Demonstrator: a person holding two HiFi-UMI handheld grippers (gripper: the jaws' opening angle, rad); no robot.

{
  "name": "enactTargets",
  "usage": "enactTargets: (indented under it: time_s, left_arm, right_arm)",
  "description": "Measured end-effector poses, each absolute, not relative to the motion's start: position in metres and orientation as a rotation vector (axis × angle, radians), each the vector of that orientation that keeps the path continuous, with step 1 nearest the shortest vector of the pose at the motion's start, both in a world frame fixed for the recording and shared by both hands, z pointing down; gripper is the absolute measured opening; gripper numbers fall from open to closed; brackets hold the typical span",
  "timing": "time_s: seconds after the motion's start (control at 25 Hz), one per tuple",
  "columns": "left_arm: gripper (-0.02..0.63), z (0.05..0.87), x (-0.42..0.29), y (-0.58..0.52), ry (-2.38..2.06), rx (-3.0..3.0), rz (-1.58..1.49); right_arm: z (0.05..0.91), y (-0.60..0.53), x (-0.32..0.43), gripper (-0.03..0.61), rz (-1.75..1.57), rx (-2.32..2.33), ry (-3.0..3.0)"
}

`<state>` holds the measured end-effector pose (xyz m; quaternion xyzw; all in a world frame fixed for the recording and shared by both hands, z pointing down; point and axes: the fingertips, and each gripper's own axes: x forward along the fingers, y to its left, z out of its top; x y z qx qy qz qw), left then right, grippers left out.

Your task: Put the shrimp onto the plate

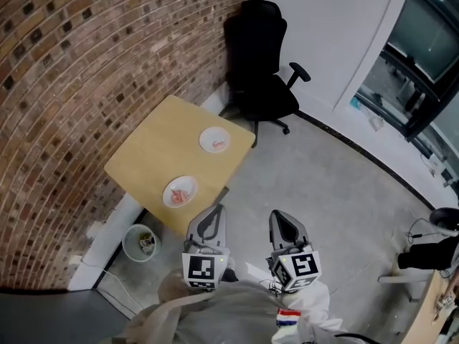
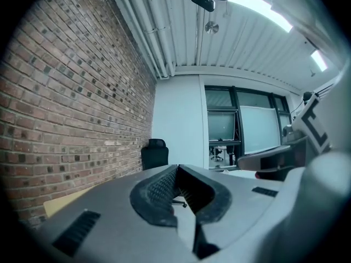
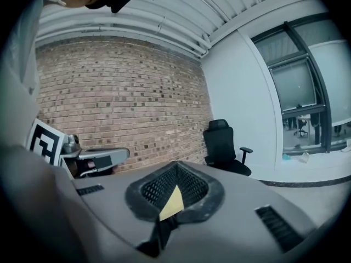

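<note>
Resting as small pink curls, the shrimp (image 1: pixel 181 192) lie mostly on the near plate (image 1: pixel 169 199), with one piece on the far plate (image 1: pixel 206 135). Both plates sit on the wooden desk (image 1: pixel 154 149) by the brick wall (image 1: pixel 64 84). The shrimp are probably light, soft and slippery, so a gentle pinch across the thick mid-body seems safest. Left gripper (image 1: pixel 214 209) and right gripper (image 1: pixel 277 215) hang short of the desk, jaws clenched on nothing.

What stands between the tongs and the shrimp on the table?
Nothing visible does. The left tongs and right tongs are shut, short of the table, with only bare floor before its near edge. The shrimp lies on the nearer plate. The bin stands aside by the wall.
</note>
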<state>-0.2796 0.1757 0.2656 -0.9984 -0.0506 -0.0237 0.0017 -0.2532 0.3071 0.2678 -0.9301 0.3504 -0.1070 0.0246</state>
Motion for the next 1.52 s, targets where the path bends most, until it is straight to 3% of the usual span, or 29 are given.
enactTargets:
  time_s: [0.56,1.52]
  left_arm:
    - [0.015,0.27,-0.239,0.115,-0.039,-3.151,-0.101]
    - [0.015,0.305,-0.149,0.015,0.791,-3.104,-0.246]
  right_arm:
    - [0.269,0.24,-0.201,0.023,-0.338,-2.834,1.235]
    - [0.302,0.094,-0.047,0.023,-0.438,-2.471,1.974]
